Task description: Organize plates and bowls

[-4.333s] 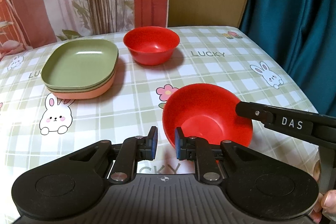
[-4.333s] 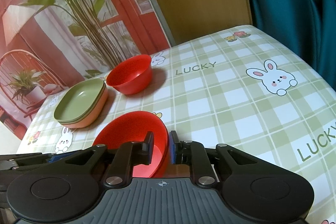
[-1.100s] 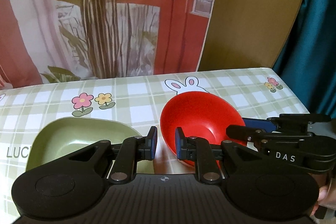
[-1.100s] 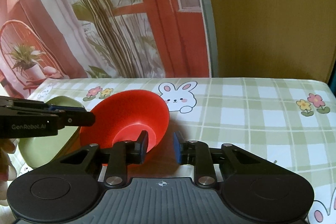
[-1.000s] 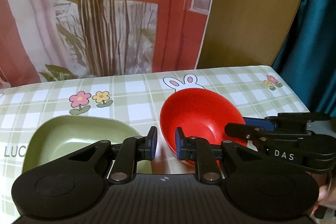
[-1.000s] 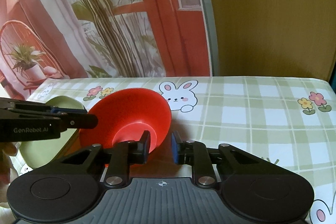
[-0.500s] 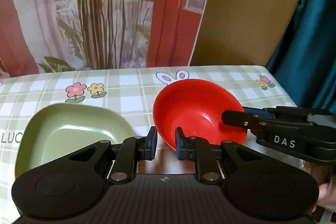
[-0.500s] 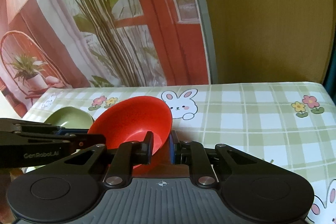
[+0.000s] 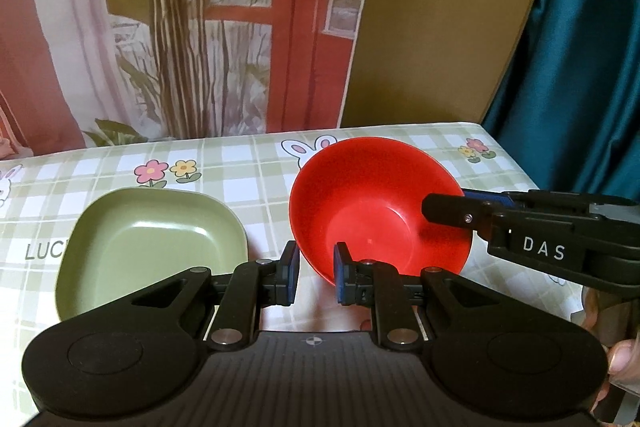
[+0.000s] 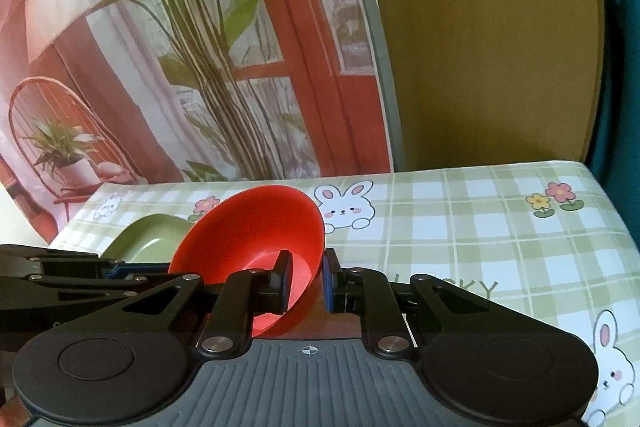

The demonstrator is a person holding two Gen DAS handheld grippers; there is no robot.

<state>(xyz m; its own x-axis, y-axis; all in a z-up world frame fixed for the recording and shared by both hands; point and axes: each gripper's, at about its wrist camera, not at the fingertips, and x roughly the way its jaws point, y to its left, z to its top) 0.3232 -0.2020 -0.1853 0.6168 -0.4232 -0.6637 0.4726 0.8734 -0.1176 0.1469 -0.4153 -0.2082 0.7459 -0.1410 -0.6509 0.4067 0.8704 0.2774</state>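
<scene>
A red bowl hangs tilted above the checked tablecloth. My left gripper is shut on its near-left rim. My right gripper is shut on its right rim and shows in the left wrist view reaching in from the right. The bowl also shows in the right wrist view, tipped up. A green plate tops a stack to the bowl's left and shows in the right wrist view. The second red bowl is out of sight.
The table has a green-and-white checked cloth with rabbits and flowers. Its back edge meets a printed backdrop and a tan board. A teal curtain hangs at the right, past the table's right edge.
Both grippers have carried the red bowl from the table's front right up and toward the back, beside the green plate stack. In the last half second it rose and tilted a little more.
</scene>
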